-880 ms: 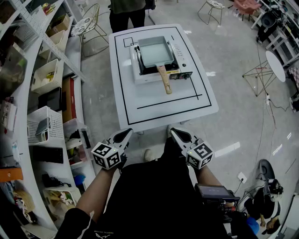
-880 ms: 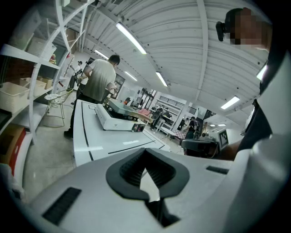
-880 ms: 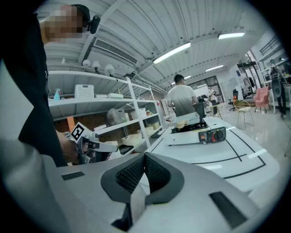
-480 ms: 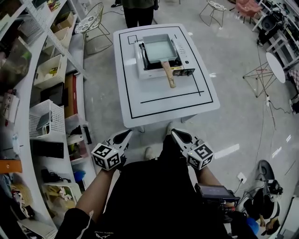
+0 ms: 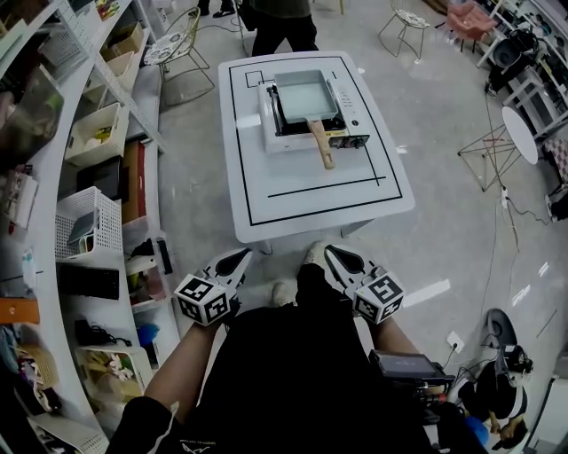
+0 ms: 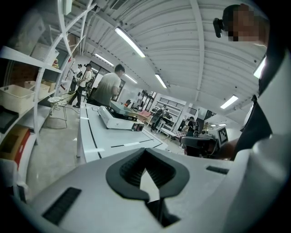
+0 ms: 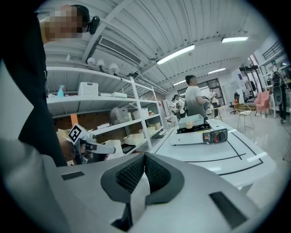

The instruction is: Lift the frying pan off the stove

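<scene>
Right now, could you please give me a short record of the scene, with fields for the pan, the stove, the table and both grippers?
target: rectangular frying pan, sitting on the stove, not yet lifted
orientation: wooden handle points toward the near table edge
surface: white table with a black outline
left: left gripper shut, empty, short of the table
right: right gripper shut, empty, short of the table
bystander: a person stands at the table's far end
</scene>
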A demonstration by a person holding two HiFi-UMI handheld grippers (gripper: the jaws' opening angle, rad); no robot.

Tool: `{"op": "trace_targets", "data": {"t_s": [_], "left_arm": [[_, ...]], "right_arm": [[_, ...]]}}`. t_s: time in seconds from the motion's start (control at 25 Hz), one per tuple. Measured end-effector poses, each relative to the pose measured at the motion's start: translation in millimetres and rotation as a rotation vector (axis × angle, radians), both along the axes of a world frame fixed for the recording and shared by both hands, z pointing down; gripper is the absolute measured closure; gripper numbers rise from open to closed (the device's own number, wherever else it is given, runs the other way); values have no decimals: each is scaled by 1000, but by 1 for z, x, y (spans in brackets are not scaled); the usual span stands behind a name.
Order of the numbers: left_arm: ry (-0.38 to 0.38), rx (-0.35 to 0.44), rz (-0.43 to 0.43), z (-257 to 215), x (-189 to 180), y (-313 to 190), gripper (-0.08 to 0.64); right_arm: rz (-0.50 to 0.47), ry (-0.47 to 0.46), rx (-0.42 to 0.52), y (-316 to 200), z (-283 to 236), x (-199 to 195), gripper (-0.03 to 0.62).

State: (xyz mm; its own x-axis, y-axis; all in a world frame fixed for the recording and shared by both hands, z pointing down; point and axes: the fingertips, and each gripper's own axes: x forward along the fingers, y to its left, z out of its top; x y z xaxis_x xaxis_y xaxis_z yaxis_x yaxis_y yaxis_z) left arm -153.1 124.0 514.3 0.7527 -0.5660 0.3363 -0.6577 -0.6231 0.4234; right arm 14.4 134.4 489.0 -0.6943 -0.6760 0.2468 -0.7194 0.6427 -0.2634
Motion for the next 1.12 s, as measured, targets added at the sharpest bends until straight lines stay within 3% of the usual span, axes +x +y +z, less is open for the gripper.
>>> {"op": "trace_targets", "data": {"t_s": [0.64, 1.12], "left_arm": [[-6, -6, -68, -2, -9, -23, 552], [-26, -5, -72, -5, 15, -75, 552]], "right_arm": [[-52, -13, -3, -43, -8, -7, 568], [-23, -52, -7, -105, -19, 16, 568]]}}
